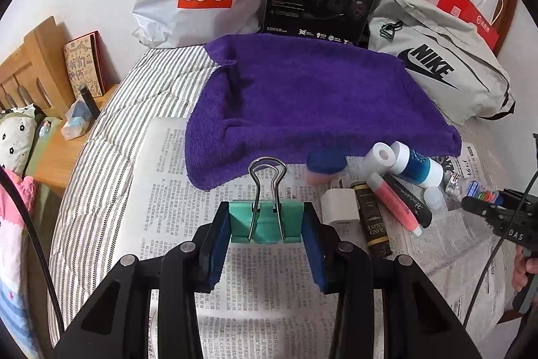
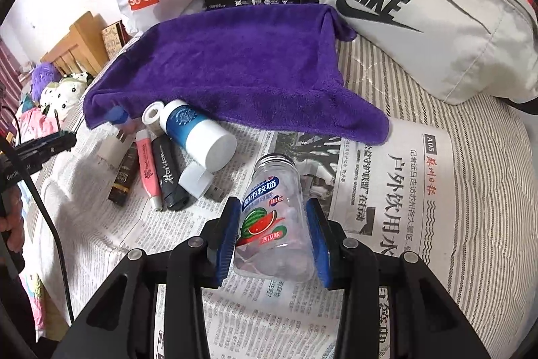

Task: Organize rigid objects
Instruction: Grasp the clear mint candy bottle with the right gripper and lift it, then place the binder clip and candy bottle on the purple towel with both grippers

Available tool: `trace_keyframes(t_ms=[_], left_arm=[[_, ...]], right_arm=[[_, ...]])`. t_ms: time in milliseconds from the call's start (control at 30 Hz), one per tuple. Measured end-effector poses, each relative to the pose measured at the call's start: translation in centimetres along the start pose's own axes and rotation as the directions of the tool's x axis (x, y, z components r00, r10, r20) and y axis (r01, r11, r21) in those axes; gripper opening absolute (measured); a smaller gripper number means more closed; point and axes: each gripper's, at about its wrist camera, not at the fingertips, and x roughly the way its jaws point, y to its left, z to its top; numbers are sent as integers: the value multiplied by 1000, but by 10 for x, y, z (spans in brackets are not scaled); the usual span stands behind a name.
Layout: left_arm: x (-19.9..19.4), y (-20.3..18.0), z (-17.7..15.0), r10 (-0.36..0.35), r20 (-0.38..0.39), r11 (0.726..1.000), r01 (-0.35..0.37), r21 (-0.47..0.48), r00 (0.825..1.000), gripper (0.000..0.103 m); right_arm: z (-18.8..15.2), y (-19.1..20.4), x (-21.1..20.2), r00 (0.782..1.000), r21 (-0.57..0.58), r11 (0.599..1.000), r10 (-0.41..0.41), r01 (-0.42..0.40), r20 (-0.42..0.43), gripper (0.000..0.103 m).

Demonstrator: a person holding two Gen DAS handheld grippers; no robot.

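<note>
We have the left gripper closed on a green clip, pads pressing its two flat sides, wire handles pointing away from us, held above the newspaper. The clip is light, stiff steel; its painted sides are slick, so we judge the flat body the right place to pinch, never the springy handles.

Our right gripper is closed about a clear bottle, capless mouth tilted far and to the left, just above the paper. It looks empty, so light, but thin plastic is smooth and may dent or squirt out under a hard squeeze; the labelled middle seems the safest hold.

The other pieces lie to the left of the bottle by the near edge of the purple towel.
</note>
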Motion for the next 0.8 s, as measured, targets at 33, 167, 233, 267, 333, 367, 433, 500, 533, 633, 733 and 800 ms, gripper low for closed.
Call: trace_keyframes(t_ms=[33,167,233,267,333,367,433,500,533,633,733,800], left_arm=[[0,0,0,-1,1,1000,1,0,1000,39],[3,-1,-2,-8,-10,1000,8,-4,1000,39],[4,-2,-3,-10,-14,1000,10,-3,1000,39],[4,-2,-3,-11,-15,1000,11,-3,1000,39],[5,-2,-3,-12,-18,1000,12,-1,1000,39],[5,-2,-2,-12,-18,1000,12,-1,1000,39],[6,-2,-2,-14,-18,1000,14,-2,1000,39],[6,-2,-1,-15,-19,1000,15,-3,1000,39],[6,-2,-1,-16,-20,1000,16,-3,1000,39],[6,-2,1,-21,-19,1000,21,-1,1000,39],[3,-1,6,-28,-12,1000,28,1,1000,39],[1,-1,12,-31,-6,1000,31,3,1000,39]], right_arm=[[-1,1,2,1000,-3,1000,-2,2,-11,40],[-6,6,12,999,-34,999,-24,22,-43,40],[-8,8,18,998,-42,999,-32,30,-54,40],[-9,9,18,998,-50,998,-36,34,-51,40],[-8,10,19,998,-58,997,-45,42,-53,40],[-8,11,20,997,-62,997,-49,46,-57,40],[-8,15,24,995,-91,994,-73,67,-64,40],[-9,20,25,994,-126,988,-96,89,-52,40],[-9,20,25,994,-128,988,-97,90,-51,40],[-7,15,24,996,-108,992,-71,65,-51,40],[-4,10,19,998,-81,996,-50,46,-42,40],[-1,7,13,999,-64,998,-31,29,-26,40]])
